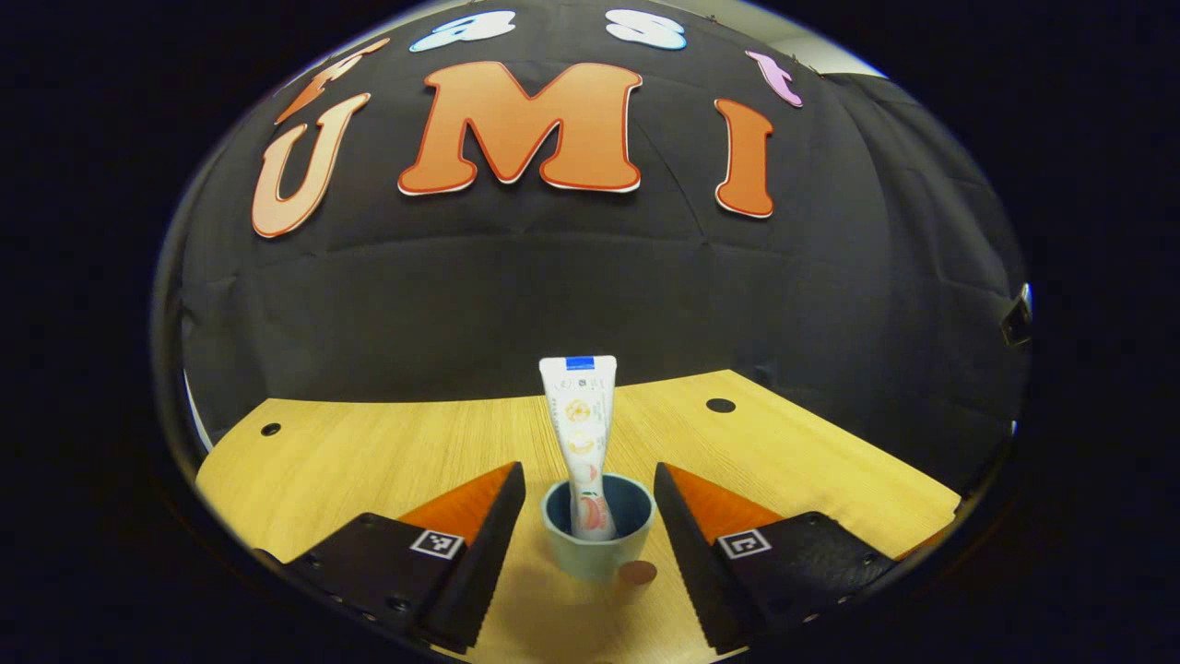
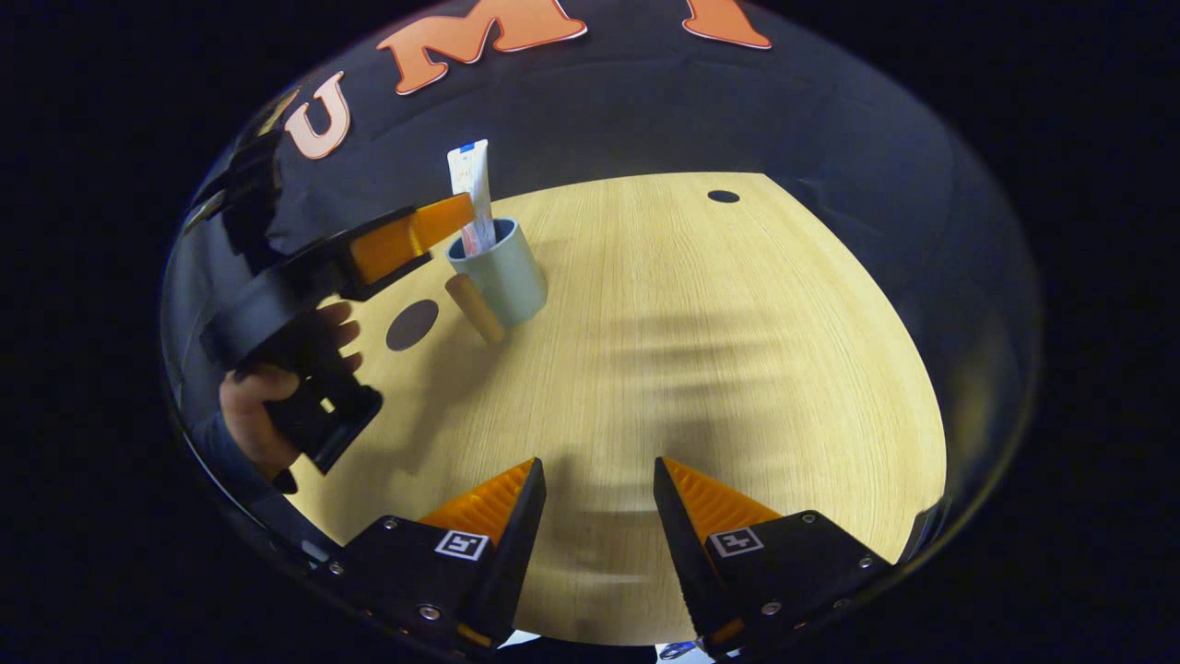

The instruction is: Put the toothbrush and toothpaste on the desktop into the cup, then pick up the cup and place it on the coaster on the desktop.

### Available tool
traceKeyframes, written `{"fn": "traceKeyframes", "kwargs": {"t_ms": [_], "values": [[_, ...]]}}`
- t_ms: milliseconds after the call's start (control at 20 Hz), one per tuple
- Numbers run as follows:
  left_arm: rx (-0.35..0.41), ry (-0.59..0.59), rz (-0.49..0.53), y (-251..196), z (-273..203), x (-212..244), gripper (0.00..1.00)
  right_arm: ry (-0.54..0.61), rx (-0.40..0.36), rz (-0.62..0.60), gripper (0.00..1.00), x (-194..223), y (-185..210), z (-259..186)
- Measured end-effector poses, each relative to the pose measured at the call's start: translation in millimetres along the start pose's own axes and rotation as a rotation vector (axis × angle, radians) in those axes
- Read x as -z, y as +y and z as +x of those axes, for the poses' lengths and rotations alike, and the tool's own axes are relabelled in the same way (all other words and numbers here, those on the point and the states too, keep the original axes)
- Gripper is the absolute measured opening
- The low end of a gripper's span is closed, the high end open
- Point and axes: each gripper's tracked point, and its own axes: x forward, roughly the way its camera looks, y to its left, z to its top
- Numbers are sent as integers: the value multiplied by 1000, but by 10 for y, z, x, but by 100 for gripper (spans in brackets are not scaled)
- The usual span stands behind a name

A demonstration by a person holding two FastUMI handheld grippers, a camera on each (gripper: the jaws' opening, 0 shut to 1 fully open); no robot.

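Standing upright on the counter (image 2: 701, 369), the cup (image 1: 597, 530) holding the toothpaste (image 1: 581, 433) is flanked by released left tongs (image 1: 590, 544); right tongs (image 2: 599, 526) are also released. Being rigid and smooth, it should be gripped mid-wall.

We note each hand-held gripper (image 1: 588, 544) with a black moulded body, two wedge-shaped fingers with serrated inner faces, square black-and-white markers on both finger mounts, exposed screws, the right hand-held gripper (image 2: 599, 516) matching, a dark sleeve (image 2: 217, 438).
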Motion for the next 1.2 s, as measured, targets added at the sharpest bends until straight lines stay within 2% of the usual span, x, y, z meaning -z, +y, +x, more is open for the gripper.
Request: {"fn": "traceKeyframes", "kwargs": {"t_ms": [300, 600, 900, 1200], "values": [[-22, 16, -20, 453, -540, -375, 96, -33, -32, -23, 72, -337, 317, 50], [-95, 46, -19, 984, -1042, -578, 96, -49, -41, -57, 72, -765, 714, 158], [-162, 103, -47, 1422, -1504, -469, 96, 18, -24, -53, 72, -944, 1005, 489], [-235, 129, 12, 1763, -1883, -445, 96, 119, 38, -64, 72, -1016, 1085, 874]]}}
